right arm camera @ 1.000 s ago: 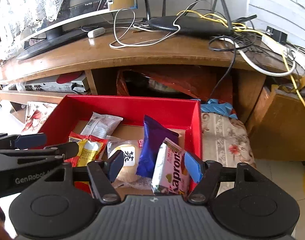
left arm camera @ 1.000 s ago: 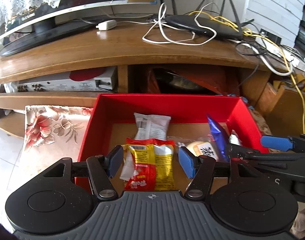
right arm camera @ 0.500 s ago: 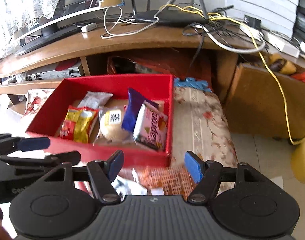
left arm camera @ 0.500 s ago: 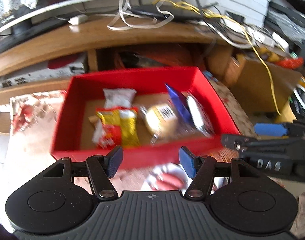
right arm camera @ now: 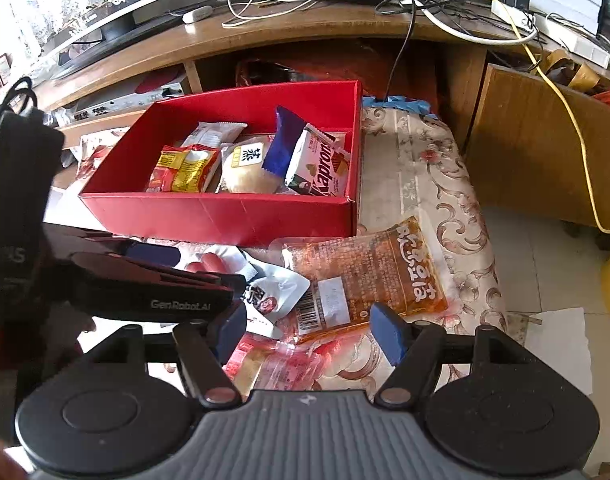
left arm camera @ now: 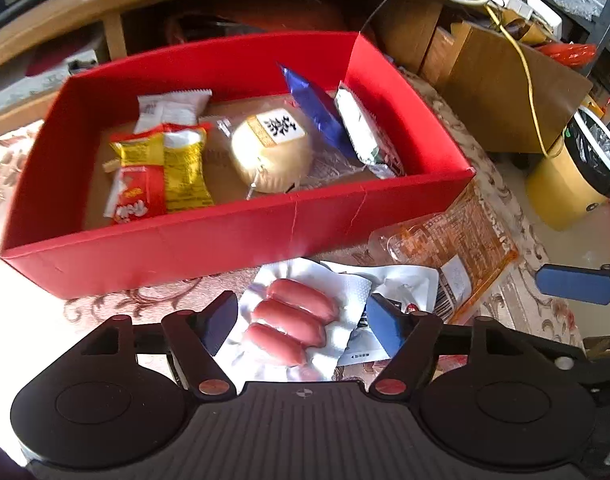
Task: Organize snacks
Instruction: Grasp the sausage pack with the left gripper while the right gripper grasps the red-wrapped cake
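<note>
A red box (left arm camera: 233,240) (right arm camera: 225,212) on a flowered cloth holds several snacks: a red-and-yellow packet (left arm camera: 161,172), a round bun (left arm camera: 271,152), a blue wrapper (left arm camera: 317,112) and a white wafer pack (right arm camera: 321,164). In front of the box lie a white pack of small sausages (left arm camera: 293,320) and an orange-brown packet (right arm camera: 369,272). My left gripper (left arm camera: 301,322) hovers over the sausage pack, its jaws opening, pads either side of it and not pressing. My right gripper (right arm camera: 309,330) is open above the near end of the orange-brown packet, holding nothing.
A wooden TV stand (right arm camera: 305,28) with tangled cables rises behind the box. A cardboard box (right arm camera: 545,140) and a lined bin (left arm camera: 581,176) stand to the right. More red-and-clear wrappers (right arm camera: 273,364) lie under my right gripper. Tiled floor shows at the right.
Both grippers drew back from inside the red box to the cloth in front of it. The left gripper left the red-and-yellow packet in the box, tilted down over the sausages and widened.
</note>
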The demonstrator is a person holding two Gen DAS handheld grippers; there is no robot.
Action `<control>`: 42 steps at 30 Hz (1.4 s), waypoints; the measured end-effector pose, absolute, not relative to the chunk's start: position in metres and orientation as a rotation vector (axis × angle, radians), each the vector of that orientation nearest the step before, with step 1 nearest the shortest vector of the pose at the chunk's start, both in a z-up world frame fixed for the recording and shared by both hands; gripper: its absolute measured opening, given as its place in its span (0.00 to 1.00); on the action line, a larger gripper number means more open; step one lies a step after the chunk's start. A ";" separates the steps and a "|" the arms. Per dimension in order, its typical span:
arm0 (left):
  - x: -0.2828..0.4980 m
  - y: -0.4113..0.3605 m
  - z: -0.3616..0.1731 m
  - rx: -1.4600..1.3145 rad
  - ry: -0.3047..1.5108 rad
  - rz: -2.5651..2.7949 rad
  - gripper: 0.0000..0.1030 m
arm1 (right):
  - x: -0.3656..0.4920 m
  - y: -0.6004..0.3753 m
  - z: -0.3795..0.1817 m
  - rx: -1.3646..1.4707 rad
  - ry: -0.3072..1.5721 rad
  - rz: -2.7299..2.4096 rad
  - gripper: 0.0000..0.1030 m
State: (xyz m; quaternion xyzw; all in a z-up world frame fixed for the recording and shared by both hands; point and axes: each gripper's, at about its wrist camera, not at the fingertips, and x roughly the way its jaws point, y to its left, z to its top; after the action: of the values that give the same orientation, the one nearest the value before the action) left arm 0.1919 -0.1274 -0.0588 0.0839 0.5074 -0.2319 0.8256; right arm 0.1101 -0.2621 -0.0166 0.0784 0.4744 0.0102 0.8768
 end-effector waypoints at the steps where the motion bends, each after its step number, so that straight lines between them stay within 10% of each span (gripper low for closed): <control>1: 0.194 -0.127 -0.063 0.174 1.090 -0.490 0.76 | 0.111 -0.263 -0.017 0.166 0.993 0.021 0.62; 28: 0.117 -0.086 -0.061 0.191 1.162 -0.455 0.62 | 0.089 -0.247 -0.034 0.129 1.081 0.045 0.65; 42: 0.124 -0.054 -0.046 0.090 1.118 -0.342 0.77 | 0.105 -0.212 -0.063 0.133 1.152 0.040 0.66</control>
State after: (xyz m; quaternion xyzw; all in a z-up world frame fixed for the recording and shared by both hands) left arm 0.1244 -0.0537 -0.0455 0.0423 0.5274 -0.1614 0.8331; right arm 0.1049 -0.2116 -0.0634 0.0627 0.5444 0.0187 0.8362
